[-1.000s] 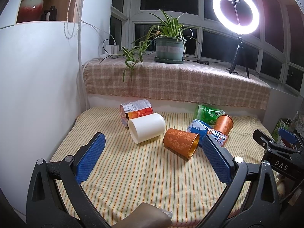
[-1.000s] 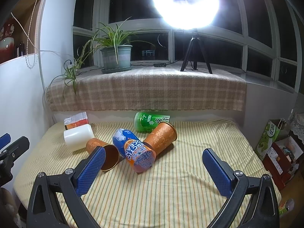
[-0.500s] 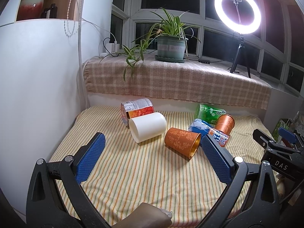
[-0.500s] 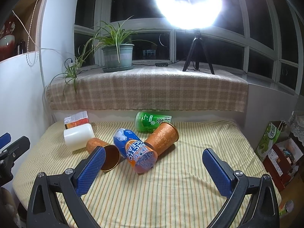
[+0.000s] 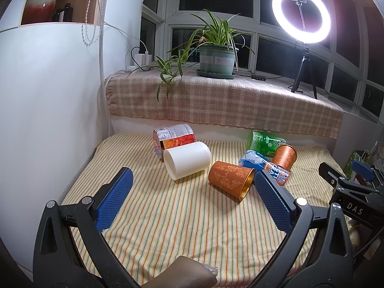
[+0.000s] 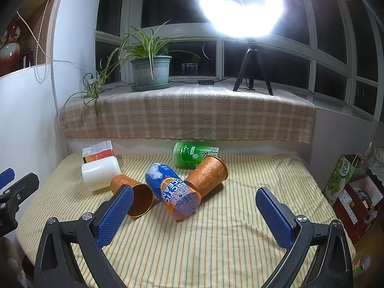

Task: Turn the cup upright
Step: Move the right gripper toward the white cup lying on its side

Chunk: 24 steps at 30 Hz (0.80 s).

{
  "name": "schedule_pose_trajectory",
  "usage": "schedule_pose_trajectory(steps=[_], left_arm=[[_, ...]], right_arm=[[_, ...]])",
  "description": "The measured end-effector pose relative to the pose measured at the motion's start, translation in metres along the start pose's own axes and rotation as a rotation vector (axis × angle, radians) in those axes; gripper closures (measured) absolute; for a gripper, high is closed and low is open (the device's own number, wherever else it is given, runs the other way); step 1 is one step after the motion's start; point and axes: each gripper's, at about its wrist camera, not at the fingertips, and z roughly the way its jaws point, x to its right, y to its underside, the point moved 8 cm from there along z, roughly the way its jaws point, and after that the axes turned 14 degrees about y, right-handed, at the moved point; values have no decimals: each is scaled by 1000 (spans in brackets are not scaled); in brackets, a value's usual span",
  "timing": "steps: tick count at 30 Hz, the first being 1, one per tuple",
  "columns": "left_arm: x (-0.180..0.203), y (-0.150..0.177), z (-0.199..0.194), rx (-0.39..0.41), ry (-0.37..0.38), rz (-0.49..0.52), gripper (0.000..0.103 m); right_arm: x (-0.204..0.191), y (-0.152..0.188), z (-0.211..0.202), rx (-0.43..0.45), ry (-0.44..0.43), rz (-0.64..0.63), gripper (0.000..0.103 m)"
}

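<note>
Several cups lie on their sides on the striped table [image 5: 168, 216]: a white cup [image 5: 187, 160], an orange patterned cup [image 5: 230, 177] with a gold inside, a blue and orange printed cup [image 6: 175, 190], a second orange cup [image 6: 207, 175], a green cup [image 6: 194, 154] and a printed cup [image 5: 174, 138] at the back. My left gripper [image 5: 192, 199] is open and empty, short of the white and orange cups. My right gripper [image 6: 192, 218] is open and empty, in front of the blue cup.
A plaid-covered sill [image 5: 223, 105] behind the table holds a potted plant [image 5: 216, 57] and a ring light on a tripod [image 5: 301, 16]. A white wall [image 5: 48, 108] bounds the left. Boxes and bags [image 6: 345, 184] stand right of the table.
Both grippers have drifted slightly; the cups sit a little lower and nearer in both views. Nothing was taken hold of and the cups have not moved.
</note>
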Motion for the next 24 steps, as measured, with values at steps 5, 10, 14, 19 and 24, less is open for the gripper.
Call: schedule_pose_trajectory(steps=[5, 10, 14, 19, 24], left_arm=[[0, 0, 0, -2, 1, -1, 0], [-7, 3, 1, -2, -2, -7, 0], [-13, 6, 0, -6, -12, -9, 0], [-24, 9, -8, -12, -38, -17, 0], [-41, 13, -19, -15, -75, -27, 0]], right_arm=[[-3, -1, 0, 0, -3, -4, 0], [-7, -2, 1, 0, -10, -11, 0], [-14, -2, 3, -9, -34, -15, 0], [-32, -8, 11, -25, -105, -47, 0], [-67, -19, 14, 7, -200, -146, 0]])
